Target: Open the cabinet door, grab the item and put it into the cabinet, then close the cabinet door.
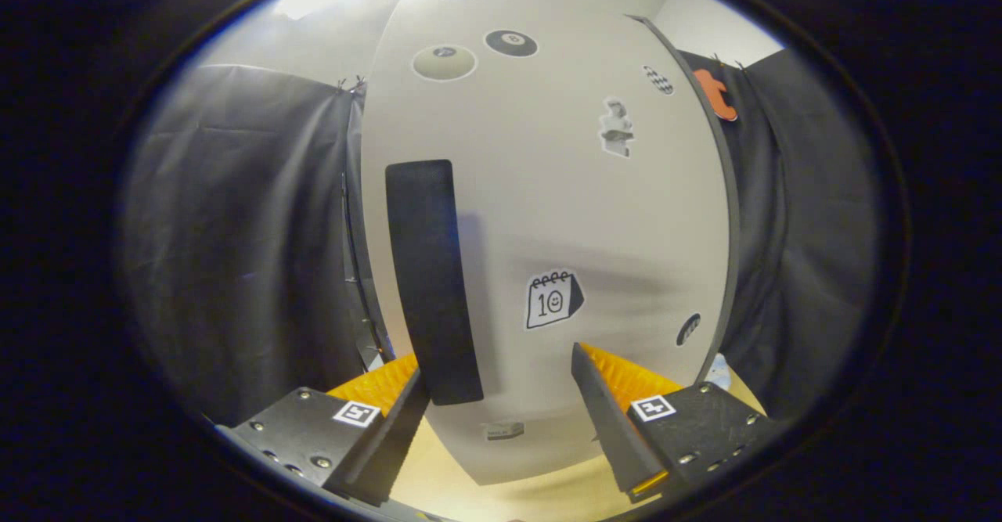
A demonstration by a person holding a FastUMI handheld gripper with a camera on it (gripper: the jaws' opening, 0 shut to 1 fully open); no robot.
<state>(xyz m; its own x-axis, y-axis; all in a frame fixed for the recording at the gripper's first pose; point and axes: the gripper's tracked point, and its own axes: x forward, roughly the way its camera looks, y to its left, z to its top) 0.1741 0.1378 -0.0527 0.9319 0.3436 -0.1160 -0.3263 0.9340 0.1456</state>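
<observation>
a white cabinet door (pixel 548 217) with stickers stands shut, close ahead of the gripper (pixel 501 397). its fingers are spread wide, holding nothing. a tall black handle (pixel 432 279) sits near the door's left edge, its lower end just beside the left finger.

camera on tongs (pixel 501 397), close before cabinet door (pixel 548 217) (facing it)

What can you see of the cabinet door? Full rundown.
The cabinet door is a white, smooth panel, seemingly shut, facing the gripper close ahead. A tall black handle runs down its left side, its lower end near the left finger; contact unclear. Stickers dot it, including a calendar sticker. The fingers are spread open, nothing between them.
</observation>
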